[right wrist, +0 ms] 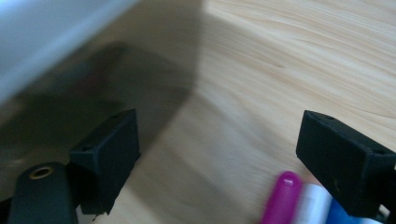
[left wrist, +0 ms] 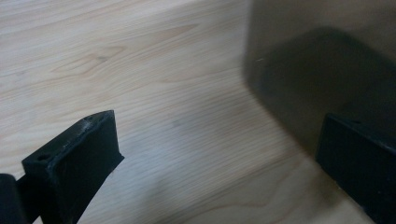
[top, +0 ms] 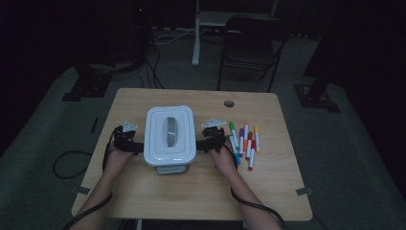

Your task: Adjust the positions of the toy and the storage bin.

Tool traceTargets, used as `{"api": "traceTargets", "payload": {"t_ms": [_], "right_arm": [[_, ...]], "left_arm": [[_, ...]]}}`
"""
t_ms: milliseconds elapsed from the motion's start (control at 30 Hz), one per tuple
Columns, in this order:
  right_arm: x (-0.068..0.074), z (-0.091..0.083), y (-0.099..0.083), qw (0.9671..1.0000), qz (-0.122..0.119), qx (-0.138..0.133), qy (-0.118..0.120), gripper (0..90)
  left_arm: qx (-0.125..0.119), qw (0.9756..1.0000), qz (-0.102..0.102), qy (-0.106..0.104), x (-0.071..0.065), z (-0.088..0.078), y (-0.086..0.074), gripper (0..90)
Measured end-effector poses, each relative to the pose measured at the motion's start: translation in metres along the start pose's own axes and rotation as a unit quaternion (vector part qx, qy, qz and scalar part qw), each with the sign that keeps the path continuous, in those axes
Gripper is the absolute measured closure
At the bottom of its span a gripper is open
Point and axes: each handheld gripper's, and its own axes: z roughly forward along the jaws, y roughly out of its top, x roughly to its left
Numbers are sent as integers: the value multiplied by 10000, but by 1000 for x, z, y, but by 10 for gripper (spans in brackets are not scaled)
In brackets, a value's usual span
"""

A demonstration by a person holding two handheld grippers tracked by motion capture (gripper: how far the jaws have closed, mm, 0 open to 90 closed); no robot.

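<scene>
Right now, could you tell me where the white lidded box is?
In the high view the white lidded box sits mid-table, between the left gripper and right gripper, markers to its right.

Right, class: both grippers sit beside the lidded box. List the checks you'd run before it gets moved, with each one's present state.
1. Left gripper open: ok.
2. Right gripper open: ok.
3. One gripper at each side of the box: ok.
4. Lid lying flat on the box: ok.
5. Lid latched: cannot tell.
6. Markers apart from the box: ok, though they lie close by the right gripper.
</scene>
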Motion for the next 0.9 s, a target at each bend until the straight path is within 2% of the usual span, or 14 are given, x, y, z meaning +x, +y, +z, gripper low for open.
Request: {"api": "traceTargets", "payload": {"t_ms": [33, 200, 333, 367, 633, 900], "right_arm": [[4, -3, -1, 9998, -115, 19, -145, 147], [5, -10, -6, 9998, -144, -6, -128, 152], [1, -19, -17, 9999, 57, -36, -88, 152], [-1, -22, -20, 9999, 104, -54, -83, 152], [-6, -41, -40, 9999, 130, -24, -81, 153], [-2, -54, -52, 9998, 161, -78, -93, 154]], "left_arm": [[-9, 10000, 17, 44, -1, 0, 2, 6], [-6, 10000, 28, 42, -7, 2, 5, 12], [-17, 9999, 76, -71, -15, 4, 9, 13], [0, 9998, 176, -99, -22, 5, 12, 13], [10, 9990, 387, -237, -39, 7, 18, 13], [43, 9979, 600, -252, -54, 1, 15, 17]]}}
